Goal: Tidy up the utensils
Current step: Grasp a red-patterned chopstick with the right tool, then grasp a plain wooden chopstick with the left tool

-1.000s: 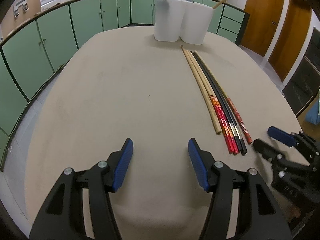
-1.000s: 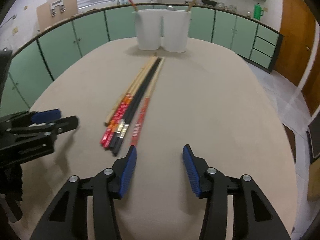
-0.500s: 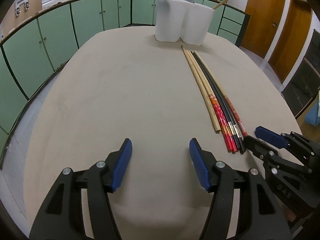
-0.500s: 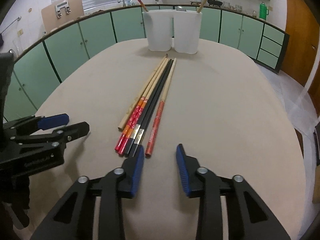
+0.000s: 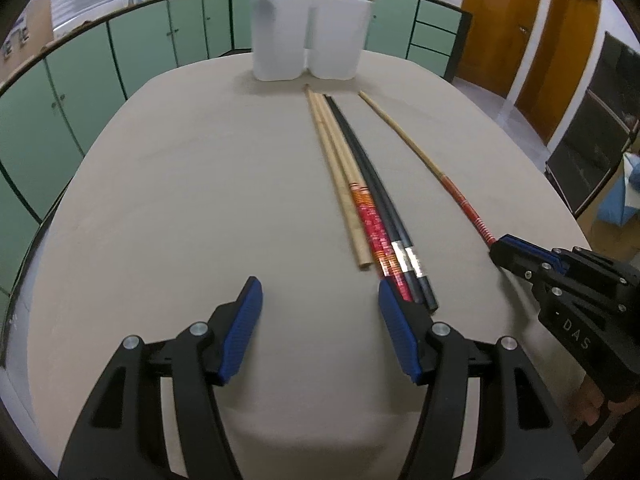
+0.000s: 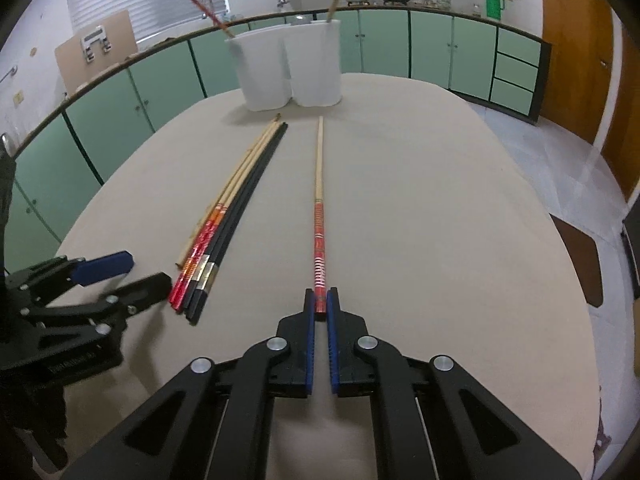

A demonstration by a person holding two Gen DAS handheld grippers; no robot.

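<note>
Right tongs [image 6: 321,304] around slim red-banded chopstick [image 6: 319,216]

I see a beige table [image 5: 168,184] with rounded edges, its top plain and matte. At the far end two white holders [image 5: 308,51] stand side by side, touching, right on the surface. Nearer to me a bundle of chopsticks [image 5: 362,196] lies flat, running lengthwise from just short of the holders toward the near edge: pale wooden ones on the left, red-patterned ones in the middle, black ones with silver bands on the right, all packed tight together. One single chopstick [image 6: 319,208], pale with a red patterned end, sits apart to the right of the bundle, its tip toward the holders.
</note>
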